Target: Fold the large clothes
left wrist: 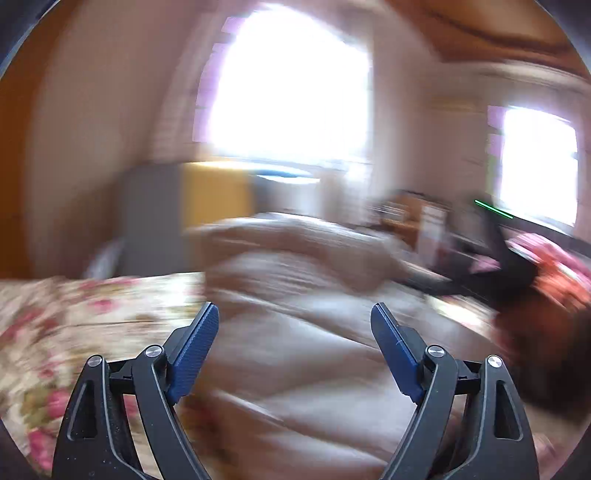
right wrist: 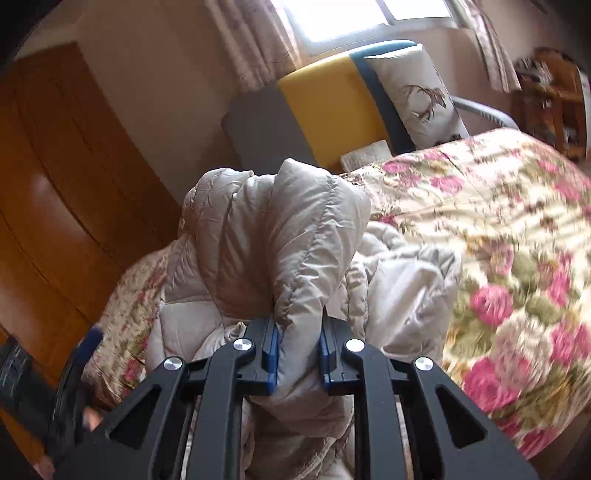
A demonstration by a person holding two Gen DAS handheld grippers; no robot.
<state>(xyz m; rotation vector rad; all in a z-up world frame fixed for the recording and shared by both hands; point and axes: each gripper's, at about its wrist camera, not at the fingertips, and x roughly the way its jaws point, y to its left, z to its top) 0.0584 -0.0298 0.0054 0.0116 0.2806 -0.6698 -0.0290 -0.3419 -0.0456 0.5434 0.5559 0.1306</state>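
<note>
Barely begun, I judged: my right tool [right wrist: 297, 354] clamped a bunched fold of beige quilted puffer jacket [right wrist: 273, 236], the rest unfolded beneath it; left tool [left wrist: 295, 328] gaped empty.

Your left wrist view is heavily motion-blurred with blown-out windows [left wrist: 291, 85], your right view sharper but smeared on the floral bedspread [right wrist: 517, 236], daylight from the window [right wrist: 369, 14], fisheye bending with dark corners.
</note>
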